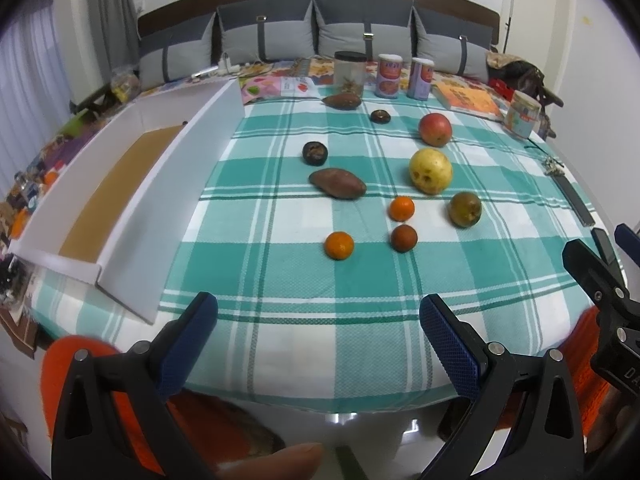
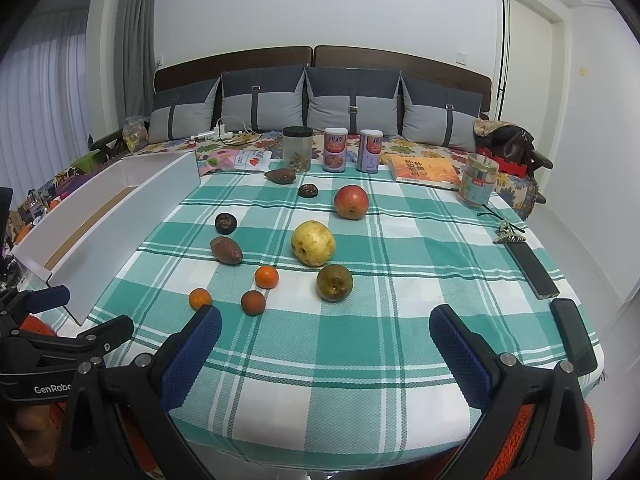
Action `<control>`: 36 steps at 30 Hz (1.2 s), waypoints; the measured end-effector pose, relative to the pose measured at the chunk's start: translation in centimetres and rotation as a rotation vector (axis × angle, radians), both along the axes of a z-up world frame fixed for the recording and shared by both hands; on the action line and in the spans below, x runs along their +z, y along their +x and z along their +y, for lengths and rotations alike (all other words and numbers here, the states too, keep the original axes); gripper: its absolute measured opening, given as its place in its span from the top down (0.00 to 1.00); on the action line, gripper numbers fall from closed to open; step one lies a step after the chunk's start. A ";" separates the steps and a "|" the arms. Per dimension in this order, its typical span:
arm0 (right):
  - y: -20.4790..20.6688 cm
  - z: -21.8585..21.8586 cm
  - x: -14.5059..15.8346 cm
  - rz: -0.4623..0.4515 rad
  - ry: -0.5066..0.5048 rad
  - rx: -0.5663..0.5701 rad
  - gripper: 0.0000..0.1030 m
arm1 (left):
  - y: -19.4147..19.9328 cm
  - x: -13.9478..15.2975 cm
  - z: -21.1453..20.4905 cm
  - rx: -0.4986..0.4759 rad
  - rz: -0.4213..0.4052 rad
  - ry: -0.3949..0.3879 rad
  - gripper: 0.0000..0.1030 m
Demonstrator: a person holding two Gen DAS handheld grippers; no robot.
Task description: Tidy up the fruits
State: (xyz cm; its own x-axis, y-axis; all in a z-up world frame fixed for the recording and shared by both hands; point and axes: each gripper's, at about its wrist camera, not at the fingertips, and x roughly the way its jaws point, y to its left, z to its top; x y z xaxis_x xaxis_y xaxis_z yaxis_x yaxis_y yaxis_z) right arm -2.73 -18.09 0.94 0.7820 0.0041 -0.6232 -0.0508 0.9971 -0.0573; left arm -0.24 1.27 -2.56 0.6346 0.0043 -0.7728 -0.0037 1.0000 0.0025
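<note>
1. Left gripper (image 1: 318, 316) wide apart, holding nothing, low at the near edge of the bench (image 1: 360, 344).
2. Right gripper (image 2: 325, 330) also wide apart and empty, at the same near edge, just to the right of the left one.
3. Blue bumpy pads (image 1: 448, 340) on the inside of the black fingers.
4. Green and white checked cloth (image 2: 320, 360) all over the bench.
5. Closest to the grippers: a small orange (image 1: 339, 245), a small reddish-brown fruit (image 1: 404, 238) and a second small orange (image 1: 401, 208), near each other but not touching.
6. Just right of those, a brownish-green pear (image 1: 465, 209).
7. Behind the pear, a big yellow fruit (image 1: 430, 171) with dark spots.
8. Left of the yellow fruit, a long brown sweet potato (image 1: 337, 183), with a dark round fruit (image 1: 315, 153) just behind it.
9. Farther back, a red apple (image 1: 435, 129), another dark round fruit (image 1: 380, 116) and a second sweet potato (image 1: 342, 101).
10. On the left side, a long white tray (image 1: 132, 216) with tall walls and a brown floor, nothing in it.
11. At the back edge, a clear jar (image 2: 297, 149), two cans (image 2: 334, 149) and an orange book (image 2: 424, 171).
12. On the right, a glass jar (image 2: 477, 181), keys (image 2: 506, 234) and a dark phone (image 2: 533, 270).
13. Behind all that, a bed with four grey pillows (image 2: 352, 100).
</note>
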 end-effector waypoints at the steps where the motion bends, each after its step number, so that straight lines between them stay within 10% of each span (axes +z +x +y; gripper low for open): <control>1: 0.1 0.0 -0.1 0.009 -0.003 -0.004 0.00 | 0.0 0.0 0.0 0.000 0.000 -0.001 0.01; 36: 1.5 -1.1 -1.3 0.060 -0.040 -0.084 0.00 | 1.0 -1.4 0.6 0.029 0.039 -0.007 0.01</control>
